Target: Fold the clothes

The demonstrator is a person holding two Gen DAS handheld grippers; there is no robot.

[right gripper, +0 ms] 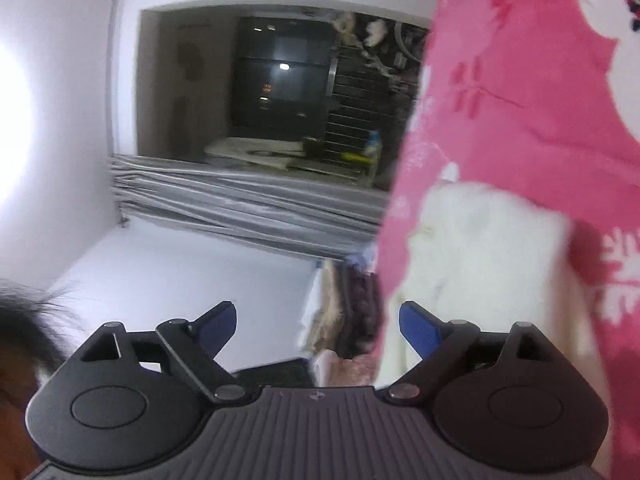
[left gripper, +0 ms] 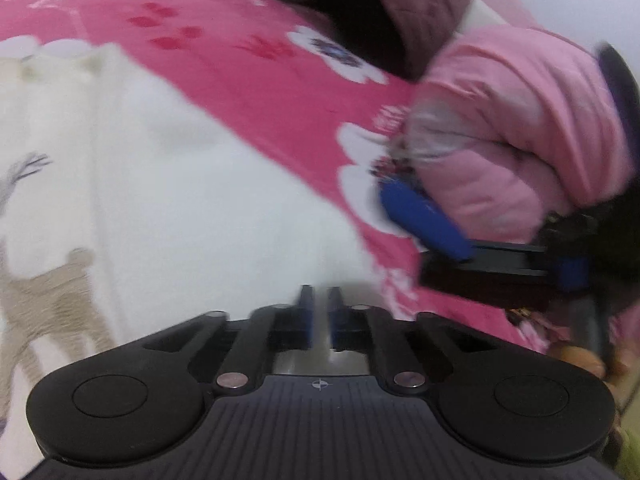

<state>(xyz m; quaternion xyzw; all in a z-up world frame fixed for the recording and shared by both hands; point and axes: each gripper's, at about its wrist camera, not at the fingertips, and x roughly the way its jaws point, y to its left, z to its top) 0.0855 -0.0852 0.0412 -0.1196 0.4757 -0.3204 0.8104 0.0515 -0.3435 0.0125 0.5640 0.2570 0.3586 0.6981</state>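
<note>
Left tool (left gripper: 319, 304) over fleecy white garment (left gripper: 180, 200)

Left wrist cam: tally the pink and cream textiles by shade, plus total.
Cream: 1, cream garment with deer print
Hot pink: 1, flowered blanket
Light pink: 1, padded jacket sleeve
Mauve pink: 1, quilted item, blurred
Total: 4
</note>
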